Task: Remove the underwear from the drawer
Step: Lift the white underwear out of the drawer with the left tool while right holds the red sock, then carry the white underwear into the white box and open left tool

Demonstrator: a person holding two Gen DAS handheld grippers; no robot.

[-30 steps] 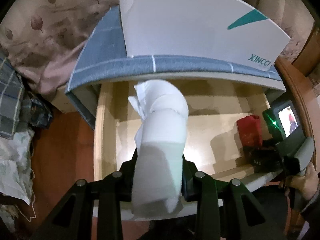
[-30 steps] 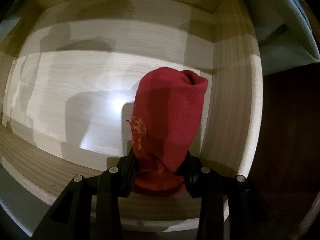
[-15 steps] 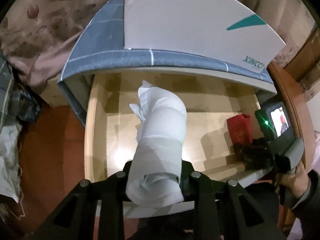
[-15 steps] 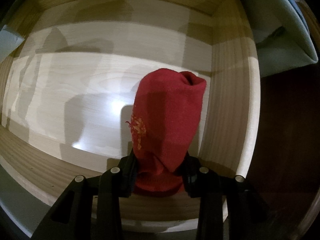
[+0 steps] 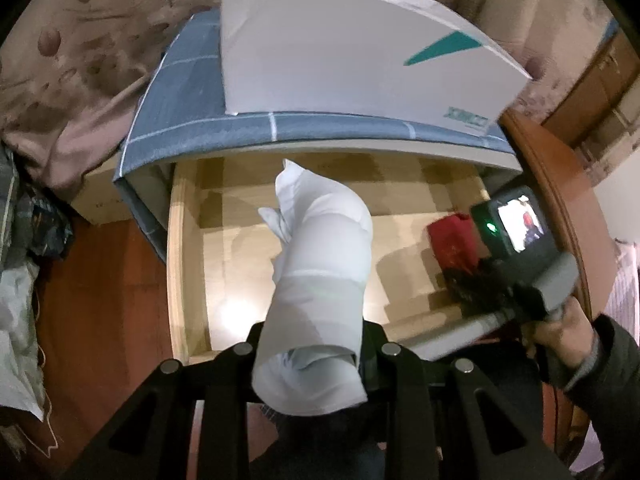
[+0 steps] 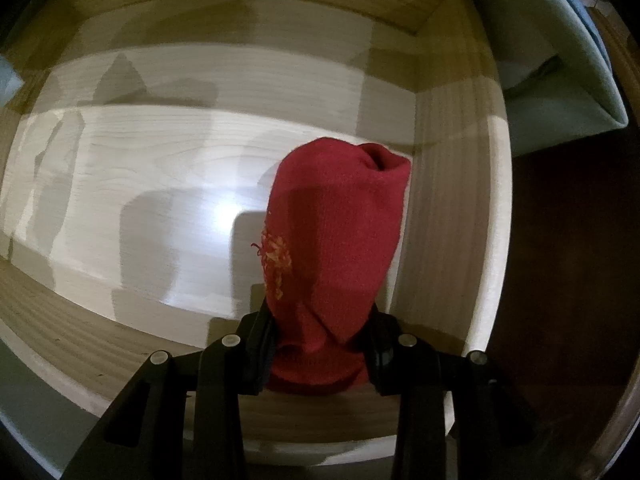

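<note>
My left gripper (image 5: 314, 346) is shut on a rolled white underwear (image 5: 320, 276) and holds it above the open pale wooden drawer (image 5: 178, 264). My right gripper (image 6: 320, 336) is shut on a rolled red underwear (image 6: 336, 240) with orange stitching, inside the drawer near its right wall (image 6: 452, 216). In the left wrist view the right gripper (image 5: 480, 276) with its lit screen and the red roll (image 5: 452, 236) show at the drawer's right end. The drawer floor (image 6: 140, 176) is bare.
A white box (image 5: 352, 52) with a teal mark stands on the blue checked cabinet top (image 5: 188, 108) above the drawer. Brown cloth (image 5: 60, 80) and clutter (image 5: 24, 264) lie at left. A wooden bed frame (image 5: 560, 200) curves at right. Reddish floor (image 5: 100, 300) lies below.
My left gripper has lifted and drawn back with the white roll, so the drawer looks smaller. My right gripper has risen slightly with the red roll.
</note>
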